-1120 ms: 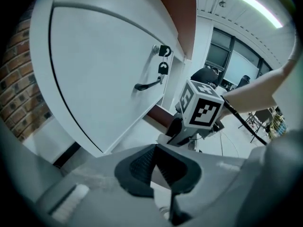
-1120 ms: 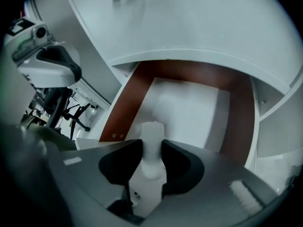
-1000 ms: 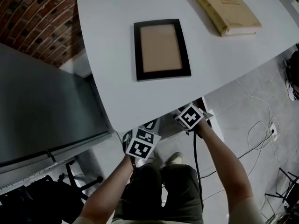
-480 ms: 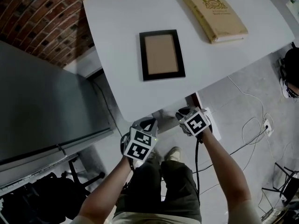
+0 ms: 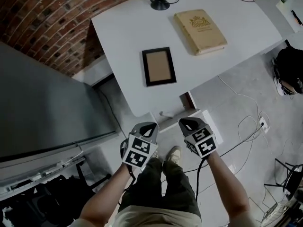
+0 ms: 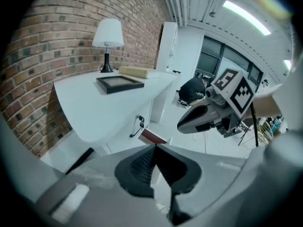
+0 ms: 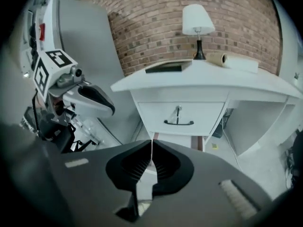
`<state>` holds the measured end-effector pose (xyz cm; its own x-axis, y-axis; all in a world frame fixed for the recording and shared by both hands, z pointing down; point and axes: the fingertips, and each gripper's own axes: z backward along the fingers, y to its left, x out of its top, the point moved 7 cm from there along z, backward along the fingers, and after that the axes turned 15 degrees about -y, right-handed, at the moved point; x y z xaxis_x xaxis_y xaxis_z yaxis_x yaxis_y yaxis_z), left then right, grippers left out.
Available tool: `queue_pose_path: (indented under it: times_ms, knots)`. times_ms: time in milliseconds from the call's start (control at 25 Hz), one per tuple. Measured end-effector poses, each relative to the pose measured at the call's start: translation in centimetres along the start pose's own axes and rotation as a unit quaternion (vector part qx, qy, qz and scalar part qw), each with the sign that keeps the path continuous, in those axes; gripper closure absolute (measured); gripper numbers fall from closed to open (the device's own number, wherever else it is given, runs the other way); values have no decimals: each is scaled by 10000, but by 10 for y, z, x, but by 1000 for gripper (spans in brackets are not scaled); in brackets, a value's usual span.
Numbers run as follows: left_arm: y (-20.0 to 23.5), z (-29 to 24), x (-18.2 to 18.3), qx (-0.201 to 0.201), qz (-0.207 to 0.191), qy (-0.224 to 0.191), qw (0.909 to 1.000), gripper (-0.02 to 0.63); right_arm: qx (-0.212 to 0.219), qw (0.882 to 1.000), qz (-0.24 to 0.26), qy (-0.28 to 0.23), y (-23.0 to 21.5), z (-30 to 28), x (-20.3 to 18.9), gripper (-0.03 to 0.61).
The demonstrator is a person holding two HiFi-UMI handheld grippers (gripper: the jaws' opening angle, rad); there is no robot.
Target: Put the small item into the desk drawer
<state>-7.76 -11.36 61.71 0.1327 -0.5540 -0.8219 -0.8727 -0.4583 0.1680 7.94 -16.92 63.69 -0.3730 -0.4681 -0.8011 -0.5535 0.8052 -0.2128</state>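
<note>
Both tongs were tucked under the desk (image 5: 123,41) edge, now they're out over open floor (image 5: 227,98). Left gripper (image 5: 149,125) closed, empty. Right gripper (image 5: 185,122) has just been closing on nothing. Drawer (image 7: 179,117) closed, small item unseen.

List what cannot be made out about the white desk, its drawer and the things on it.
- White desk drawer with black handle: right gripper view, its closed front hides the inside.
- Small item: in no view.
- Black-based lamp: head view, top edge cuts off all but its base.
- Tan hardcover book: head view, cover print too small.
</note>
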Motion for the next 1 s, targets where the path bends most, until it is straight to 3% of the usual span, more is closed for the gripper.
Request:
queue_pose_path:
  times_ms: [240,360,520,800,1000]
  knots:
    - [-17,45,67,-146,-315,-284,9990,611,-316,9949,-373,-887,36,70,75,574]
    - [-23,68,105,-160,-470,-534,9973,611,-412,9910,-162,-1261,52,103,115,574]
    - [-29,108,161,-41,-631,-1173,9911,611,-535,9844,203,-1664,74,141,161,574]
    - [-44,166,237,-122,-764,-1946,9778,611,-540,9619,588,-2616,105,205,252,574]
    - [-60,206,280,-164,-1162,-2371,9644,611,-668,9405,708,-3255,125,254,296,574]
